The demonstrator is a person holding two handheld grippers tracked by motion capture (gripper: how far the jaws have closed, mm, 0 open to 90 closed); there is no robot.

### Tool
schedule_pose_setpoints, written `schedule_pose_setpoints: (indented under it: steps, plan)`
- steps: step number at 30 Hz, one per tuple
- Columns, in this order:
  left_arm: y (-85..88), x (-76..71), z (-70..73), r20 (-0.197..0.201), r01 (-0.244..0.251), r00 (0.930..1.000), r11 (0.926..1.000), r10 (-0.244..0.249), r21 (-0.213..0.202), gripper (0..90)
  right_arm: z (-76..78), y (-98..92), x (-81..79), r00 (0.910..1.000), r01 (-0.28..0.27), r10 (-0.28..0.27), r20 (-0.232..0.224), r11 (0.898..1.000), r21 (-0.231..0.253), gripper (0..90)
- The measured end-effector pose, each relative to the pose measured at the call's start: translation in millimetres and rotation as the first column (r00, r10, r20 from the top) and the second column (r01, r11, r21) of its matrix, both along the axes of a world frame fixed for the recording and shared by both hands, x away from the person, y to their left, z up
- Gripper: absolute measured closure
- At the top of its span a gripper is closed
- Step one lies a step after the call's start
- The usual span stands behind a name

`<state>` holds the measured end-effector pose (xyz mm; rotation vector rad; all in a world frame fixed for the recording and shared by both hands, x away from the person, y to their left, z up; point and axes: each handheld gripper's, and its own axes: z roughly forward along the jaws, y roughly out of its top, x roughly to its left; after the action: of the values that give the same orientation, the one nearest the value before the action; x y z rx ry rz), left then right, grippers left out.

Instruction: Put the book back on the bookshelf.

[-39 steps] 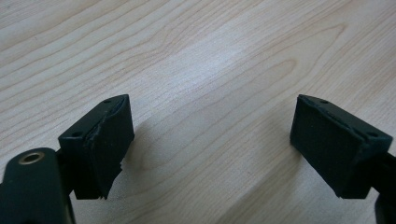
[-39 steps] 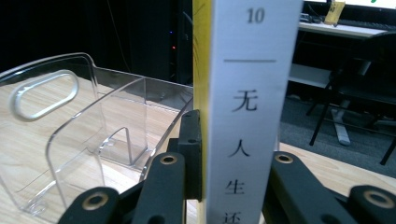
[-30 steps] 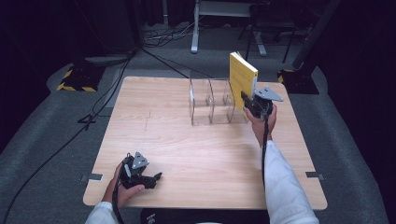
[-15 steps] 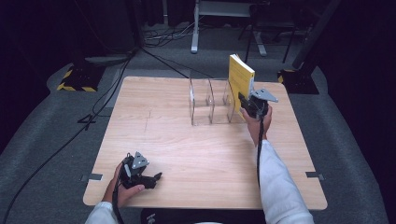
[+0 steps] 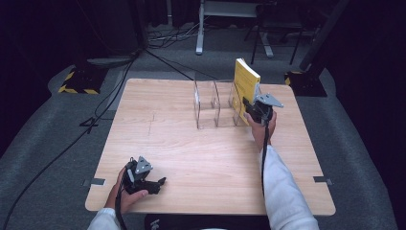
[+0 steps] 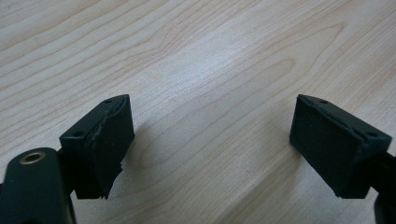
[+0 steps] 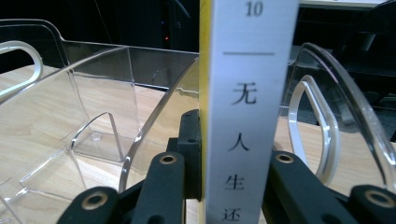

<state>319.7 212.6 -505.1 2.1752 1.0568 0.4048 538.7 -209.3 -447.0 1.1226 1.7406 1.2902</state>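
Yellow book [image 5: 246, 84] is pinched upright by the right gripper [image 5: 249, 104] at the clear rack's [image 5: 210, 103] rightmost slot — left gripper [image 5: 160, 182] (fingers spread, nothing held) is rested on the wooden worktop [image 5: 191, 143].

Left tool [image 5: 160, 181] rests low, jaws apart; right tool [image 5: 246, 102] clamped, raised.

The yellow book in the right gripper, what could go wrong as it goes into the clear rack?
1. The book is clamped by the right gripper low at its spine, so its tall upper part may tip.
2. The rack has thin clear dividers close beside the book; an edge may catch one and push the rack.
3. The left gripper rests open and far away, so nothing steadies the rack.
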Motion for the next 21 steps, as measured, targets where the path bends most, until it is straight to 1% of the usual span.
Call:
schedule_pose_setpoints:
  steps: [3, 4, 5, 10, 11, 15, 21]
  plan:
    - [0.0, -0.1, 0.0, -0.001, 0.000, 1.0000, 1.0000, 0.000, 0.000, 14.4, -2.6, -2.5, -2.3, 0.9999, -0.007, 0.007, -0.009, 1.000, -0.002, 76.0]
    - [0.5, 0.1, 0.3, 0.004, 0.005, 1.0000, 0.9999, -0.005, 0.009, 14.4, -3.6, -3.3, -3.0, 0.9999, -0.007, 0.007, -0.009, 1.000, 0.000, 76.0]
    - [0.5, 0.1, 0.2, 0.005, 0.005, 1.0000, 1.0000, -0.005, 0.008, 14.4, -5.1, -4.3, -4.1, 0.9998, -0.012, 0.012, -0.017, 1.000, 0.001, 76.0]
    - [0.5, 0.0, 0.2, 0.004, 0.004, 1.0000, 1.0000, -0.004, 0.008, 14.4, -11.4, -6.2, -5.9, 0.9993, -0.020, 0.019, -0.032, 1.000, -0.024, 75.8]
    - [0.5, 0.0, 0.2, 0.004, 0.004, 1.0000, 1.0000, -0.004, 0.008, 14.4, -12.5, -7.2, -6.4, 0.9993, -0.017, 0.017, -0.032, 1.000, -0.019, 75.7]
    - [0.5, 0.1, 0.2, 0.004, 0.004, 1.0000, 1.0000, -0.004, 0.008, 14.4, -12.2, -8.6, -7.4, 0.9993, -0.015, 0.015, -0.036, 1.000, -0.021, 75.5]
    - [0.5, 0.1, 0.2, 0.003, 0.004, 1.0000, 1.0000, -0.004, 0.008, 14.3, -11.1, -9.4, -12.4, 0.9995, -0.014, 0.013, -0.028, 0.999, -0.050, 73.8]
